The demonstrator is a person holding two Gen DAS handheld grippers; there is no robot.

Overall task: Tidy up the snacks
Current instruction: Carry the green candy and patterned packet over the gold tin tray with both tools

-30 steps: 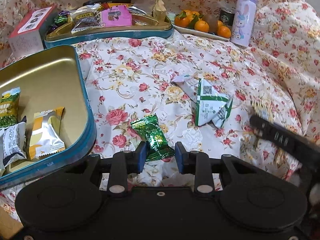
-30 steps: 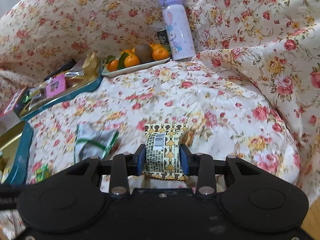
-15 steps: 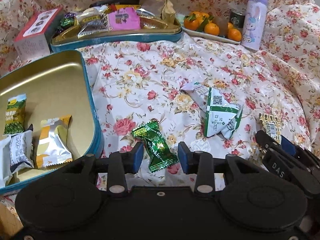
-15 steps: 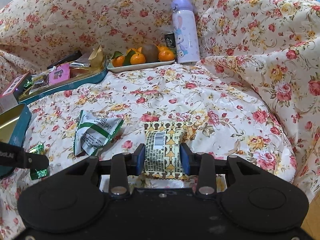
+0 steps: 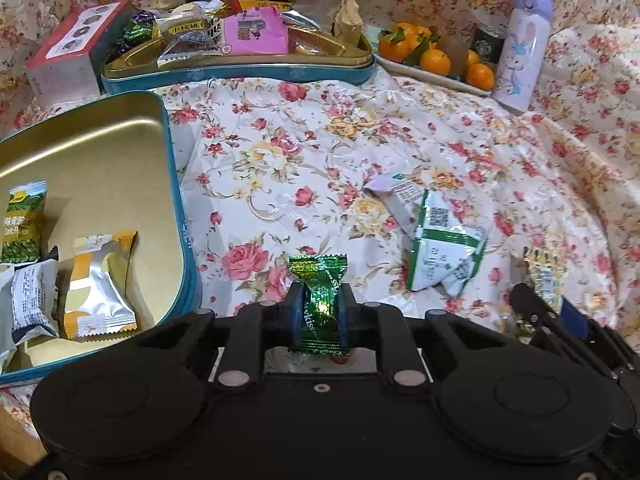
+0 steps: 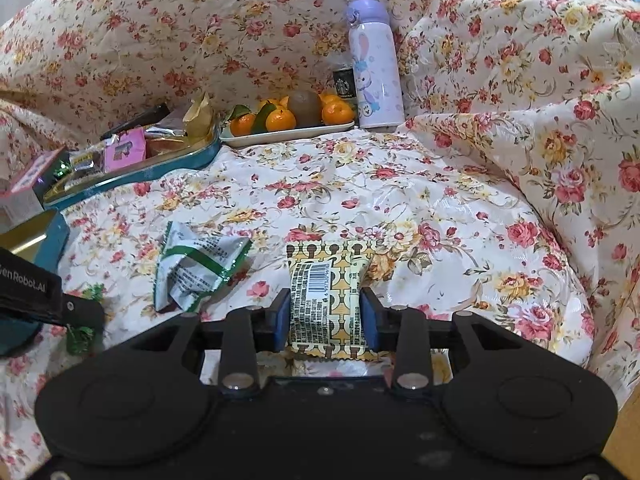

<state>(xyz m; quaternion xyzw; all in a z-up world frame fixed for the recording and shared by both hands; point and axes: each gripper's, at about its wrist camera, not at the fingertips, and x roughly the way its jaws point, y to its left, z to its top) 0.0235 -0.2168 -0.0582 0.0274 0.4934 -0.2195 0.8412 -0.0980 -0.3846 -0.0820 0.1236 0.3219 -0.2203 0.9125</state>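
Our left gripper (image 5: 319, 312) is clamped on a green foil candy (image 5: 320, 292), its blue pads pressing the wrapper from both sides just above the flowered cloth (image 5: 304, 136). Our right gripper (image 6: 325, 316) is closed on a yellow patterned snack packet (image 6: 329, 300), barcode side up, held just over the same cloth. Both hands are loaded, then, and neither piece has gone anywhere yet.

Just beside the left gripper, on its left, the open gold tin (image 5: 172, 184) with the teal wall already holds a few packets: a green pea snack (image 5: 23, 224), a silver-and-orange wrapped cake (image 5: 96, 284) and a grey-white packet (image 5: 32, 300). Most of its floor is bare, so there is room for more.

Between the two grippers a green-and-white packet (image 5: 440, 248) lies crumpled on the cloth, the only loose snack we can see that no gripper has.

Farther back, a second tin (image 5: 240, 72) is heaped with mixed sweets, with a red-and-white box (image 5: 68, 52) at its left. A plate of oranges (image 5: 436, 60) and a lilac bottle (image 5: 520, 52) stand at the rear right.

We judge the sorting partly done: a few pieces are in the near tin, two are in hand and one waits on the cloth.
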